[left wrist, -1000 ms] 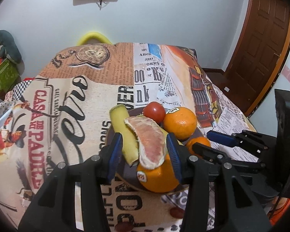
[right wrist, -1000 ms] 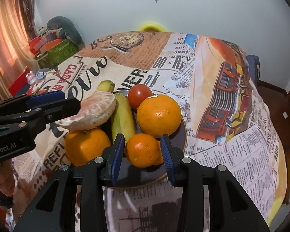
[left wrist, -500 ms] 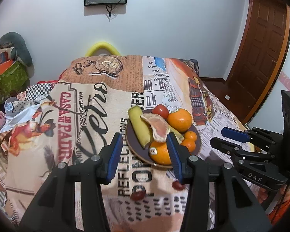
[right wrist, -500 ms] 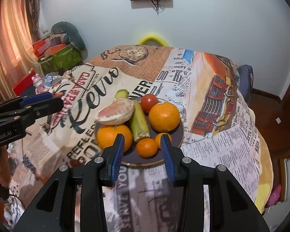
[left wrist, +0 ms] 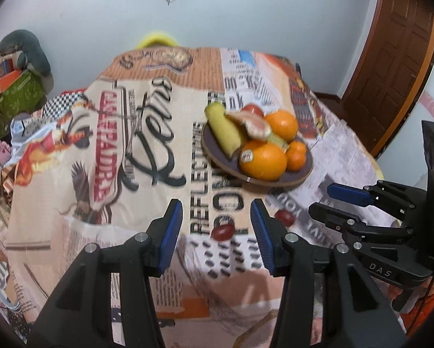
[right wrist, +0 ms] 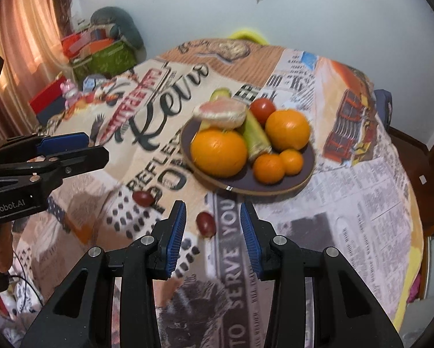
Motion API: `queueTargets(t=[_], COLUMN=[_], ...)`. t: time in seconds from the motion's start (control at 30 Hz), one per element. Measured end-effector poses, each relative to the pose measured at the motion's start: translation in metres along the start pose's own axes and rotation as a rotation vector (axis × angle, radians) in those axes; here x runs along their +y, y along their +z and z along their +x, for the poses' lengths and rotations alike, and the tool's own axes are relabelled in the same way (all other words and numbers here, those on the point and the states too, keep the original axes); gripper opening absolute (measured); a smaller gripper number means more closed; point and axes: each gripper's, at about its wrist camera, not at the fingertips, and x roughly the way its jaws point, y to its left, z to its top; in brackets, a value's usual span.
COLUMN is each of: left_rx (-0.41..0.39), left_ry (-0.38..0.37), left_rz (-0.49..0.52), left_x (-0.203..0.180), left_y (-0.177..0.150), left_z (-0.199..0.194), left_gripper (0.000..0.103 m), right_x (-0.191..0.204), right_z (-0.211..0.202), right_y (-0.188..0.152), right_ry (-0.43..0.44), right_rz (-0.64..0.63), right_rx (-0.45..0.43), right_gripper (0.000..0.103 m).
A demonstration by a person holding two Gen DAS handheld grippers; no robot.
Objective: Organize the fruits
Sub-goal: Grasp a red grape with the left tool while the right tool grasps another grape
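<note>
Left gripper [left wrist: 217,232] first, from the left wrist view: jaws apart, nothing between them, hovering above the printed tablecloth [left wrist: 72,145]. Ahead and a little right, a dark plate [left wrist: 217,156] loaded with two big oranges [left wrist: 263,161], a banana [left wrist: 222,130], a peeled citrus segment [left wrist: 254,123], a tomato [left wrist: 253,109] and small mandarins [left wrist: 295,152]. Two loose grapes off the plate: one [left wrist: 222,231] just ahead between the fingertips, the other [left wrist: 285,217] slightly right, beyond the right fingertip. Right gripper [left wrist: 330,200] visible at the right edge, also spread open.

From the right wrist view: right gripper [right wrist: 212,232] open and empty too. One grape [right wrist: 206,224] directly ahead, low in the gap between the fingertips, long axis running roughly away from the camera, slightly tilted. Other grape [right wrist: 143,197] further left, nearer to the left gripper [right wrist: 95,148], long axis more across. Plate rim [right wrist: 260,192] just beyond both grapes.

Likely a grape for each gripper: each one almost centred on its own side. Short forward descent needed, then closing gently, since small round grapes roll and crush easily.
</note>
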Motion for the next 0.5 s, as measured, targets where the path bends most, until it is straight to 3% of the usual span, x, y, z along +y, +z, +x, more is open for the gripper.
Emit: queueTargets(t=[0.5], left_rx=[0.129], left_ry=[-0.038], left_rz=[0.000], left_x=[0.008], left_y=[-0.032], left_z=[0.055], left_gripper=[0.049], right_x=[0.000], right_z=[0.048], right_y=[-0.017], right_ry=[0.041], right_rz=[0.026], right_rx=[0.100], right_gripper=[0.034])
